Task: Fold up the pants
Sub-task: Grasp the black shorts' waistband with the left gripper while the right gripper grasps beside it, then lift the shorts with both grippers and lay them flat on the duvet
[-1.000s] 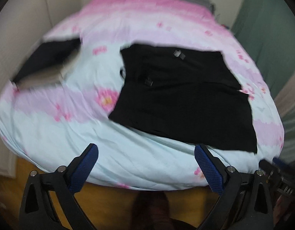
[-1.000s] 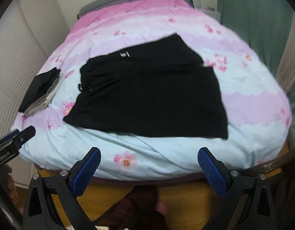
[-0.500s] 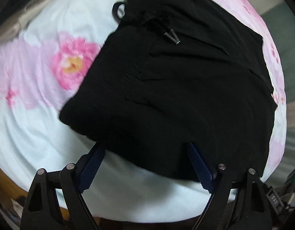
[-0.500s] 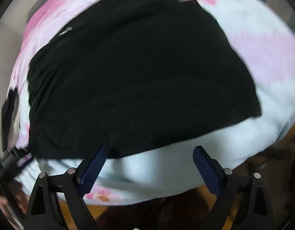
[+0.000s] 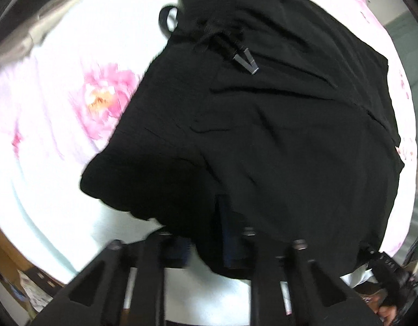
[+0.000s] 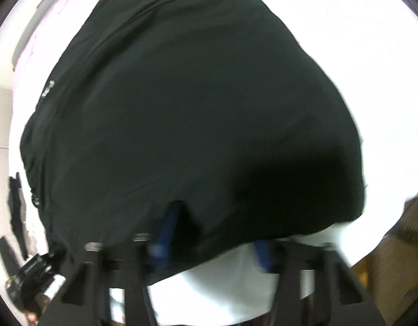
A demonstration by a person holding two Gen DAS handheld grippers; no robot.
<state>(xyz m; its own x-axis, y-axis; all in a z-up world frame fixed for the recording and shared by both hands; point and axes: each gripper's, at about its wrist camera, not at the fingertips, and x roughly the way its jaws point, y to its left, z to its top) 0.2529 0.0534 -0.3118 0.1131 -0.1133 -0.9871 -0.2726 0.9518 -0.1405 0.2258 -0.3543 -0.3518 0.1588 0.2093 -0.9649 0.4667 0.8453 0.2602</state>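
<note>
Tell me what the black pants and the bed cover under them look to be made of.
The black pants: a thin woven or knit cloth, matte, judging by its soft creases and limp drape; the exact fibre cannot be told. A small grey tag on them looks stiffer, perhaps rubber or metal. The bed cover: a light printed fabric, likely cotton or a blend, smooth, with pink flowers on pale ground.

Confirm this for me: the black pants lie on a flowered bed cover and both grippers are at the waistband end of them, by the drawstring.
Not quite. The black pants do lie on the flowered bed cover, but the left gripper and right gripper are at the near edge. The left wrist view shows the drawstring well away from the grippers, toward the far end.
</note>
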